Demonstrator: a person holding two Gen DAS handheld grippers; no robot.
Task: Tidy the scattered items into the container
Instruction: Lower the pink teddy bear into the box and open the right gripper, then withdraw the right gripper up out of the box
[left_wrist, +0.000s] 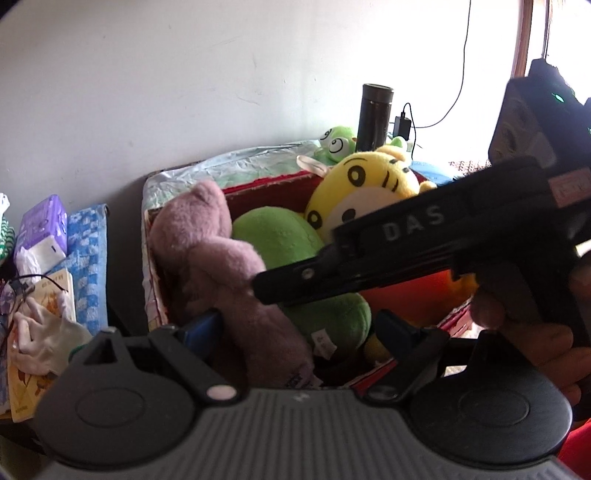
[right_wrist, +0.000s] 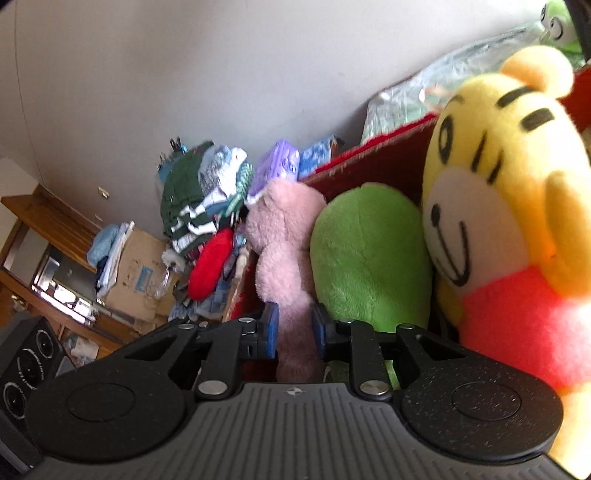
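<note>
A red box (left_wrist: 258, 195) holds a pink plush bear (left_wrist: 218, 258), a green plush (left_wrist: 280, 240) and a yellow tiger plush (left_wrist: 365, 188). My left gripper (left_wrist: 299, 332) is open, its blue pads either side of the bear's lower body without pressing it. My right gripper (right_wrist: 295, 328) is shut on the pink bear (right_wrist: 284, 240), pads squeezing its body inside the box (right_wrist: 373, 162). The green plush (right_wrist: 369, 254) and tiger plush (right_wrist: 495, 206) sit to its right. The right gripper's black body (left_wrist: 424, 243) crosses the left wrist view.
A second green frog plush (left_wrist: 338, 142), a black flask (left_wrist: 375, 114) and a charger (left_wrist: 402, 125) stand behind the box. Books, tissue pack (left_wrist: 44, 225) and cloths lie left. In the right wrist view there are piled clothes (right_wrist: 199, 199), a cardboard box (right_wrist: 140, 273) and a speaker (right_wrist: 26, 365).
</note>
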